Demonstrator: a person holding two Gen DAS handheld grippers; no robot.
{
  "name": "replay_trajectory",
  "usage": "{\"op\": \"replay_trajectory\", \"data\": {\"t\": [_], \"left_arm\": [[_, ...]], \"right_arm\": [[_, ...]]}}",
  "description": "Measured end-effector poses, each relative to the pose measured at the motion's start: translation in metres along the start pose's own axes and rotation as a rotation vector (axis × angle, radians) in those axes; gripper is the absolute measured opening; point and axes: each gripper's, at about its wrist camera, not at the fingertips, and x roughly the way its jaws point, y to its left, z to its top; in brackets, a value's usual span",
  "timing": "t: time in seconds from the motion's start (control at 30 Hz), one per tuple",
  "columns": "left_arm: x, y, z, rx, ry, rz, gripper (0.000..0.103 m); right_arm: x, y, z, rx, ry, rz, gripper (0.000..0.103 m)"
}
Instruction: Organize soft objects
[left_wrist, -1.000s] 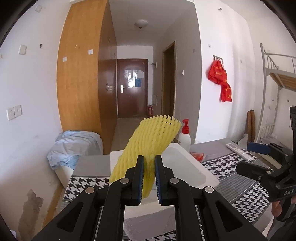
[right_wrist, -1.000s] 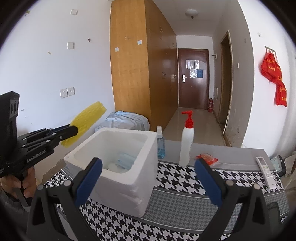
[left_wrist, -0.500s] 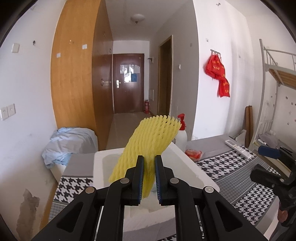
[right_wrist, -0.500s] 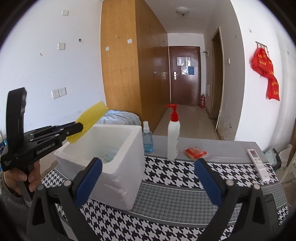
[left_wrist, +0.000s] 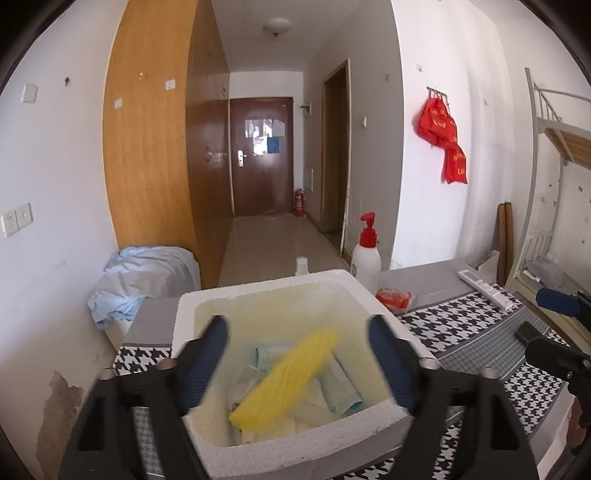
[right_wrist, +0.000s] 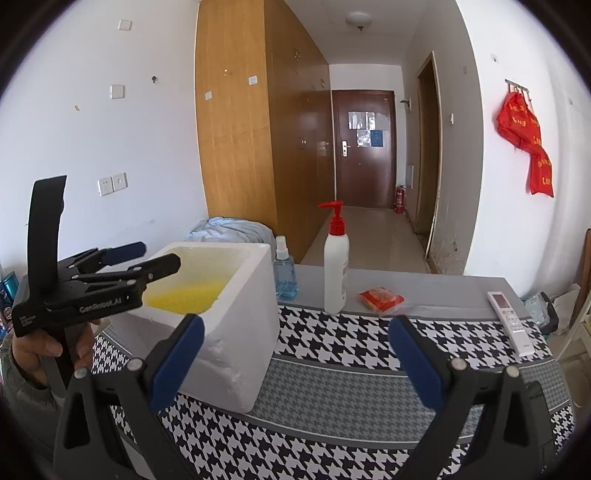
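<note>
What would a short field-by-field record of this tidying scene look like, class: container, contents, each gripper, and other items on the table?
container: white foam box on the houndstooth tablecloth
contents: yellow foam net lying slantwise on face masks
left gripper: above the box, jaws opening, nothing between the fingers
right gripper: open, empty, over the tablecloth
other items: pump bottle, blue spray bottle, red packet, remote control

Foam net (left_wrist: 286, 380) lying in the foam box (left_wrist: 266, 291) below the left tongs (left_wrist: 297, 363), pump bottle (left_wrist: 365, 254) standing behind, packet (right_wrist: 380, 300) sitting beyond the right tongs (right_wrist: 295, 363)
</note>
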Motion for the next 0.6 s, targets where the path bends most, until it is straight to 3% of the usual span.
{"op": "replay_trajectory", "data": {"t": [0.13,0.6], "left_arm": [[-0.005,-0.002,-0.001,0.002,-0.018,0.021,0.100],[-0.043,-0.005,0.002,-0.001,-0.087,0.038,0.102]], "right_arm": [[-0.003,-0.002,-0.001,0.005,-0.007,0.003,0.101],[-0.026,0.007,-0.002,0.002,-0.048,-0.003,0.101]]}}
